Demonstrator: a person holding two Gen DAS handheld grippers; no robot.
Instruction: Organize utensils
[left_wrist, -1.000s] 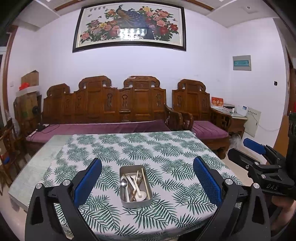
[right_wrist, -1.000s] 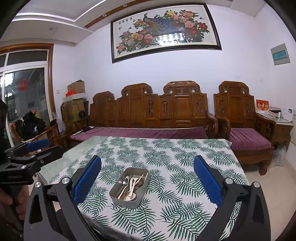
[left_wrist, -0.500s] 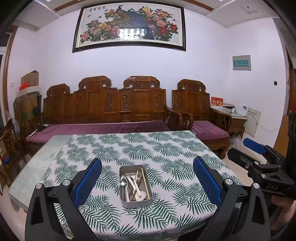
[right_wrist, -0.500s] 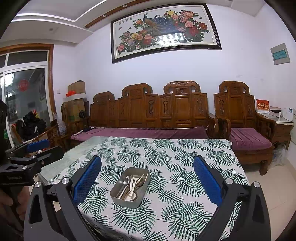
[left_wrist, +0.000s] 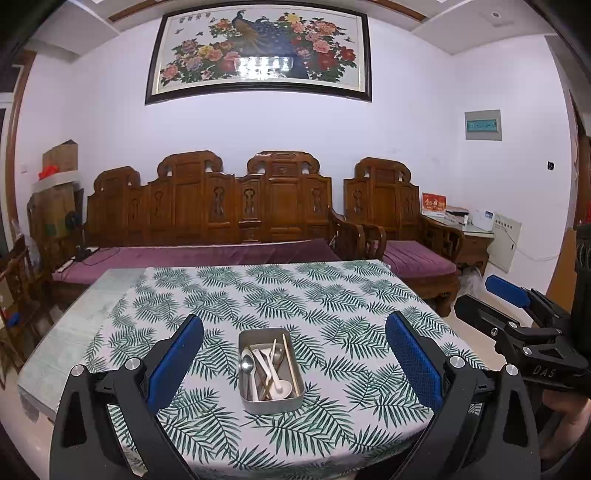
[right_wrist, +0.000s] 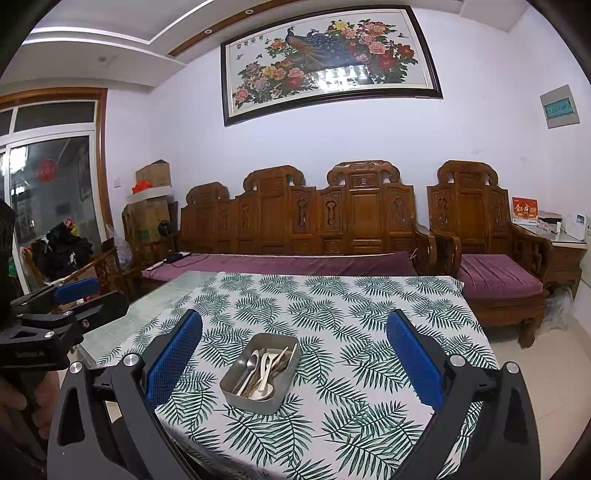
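Observation:
A rectangular metal tin (left_wrist: 291, 400) (right_wrist: 240, 397) sits near the front of a table covered by a fern-print cloth (left_wrist: 332, 295) (right_wrist: 351, 306). Inside it lie a metal spoon (left_wrist: 247, 363), a white spoon (left_wrist: 277, 382) and chopsticks (left_wrist: 290, 358), all jumbled together. My left gripper (left_wrist: 293, 354) hovers open above the table's near edge, the tin framed between its blue pads. My right gripper (right_wrist: 294, 354) is also open and empty, with the tin a little left of its centre. Each gripper shows at the edge of the other's view.
Behind the table stands a carved wooden sofa (left_wrist: 229, 218) with purple cushions and a matching armchair (left_wrist: 391, 221). A bare glass strip (left_wrist: 66, 332) runs along the table's left side. Boxes (right_wrist: 151, 199) are stacked by the wall on the left; a side table (right_wrist: 565, 251) stands at the right.
Both views have barely shifted; the left gripper has drifted slightly. The tin and utensils have not moved and both grippers stay open.

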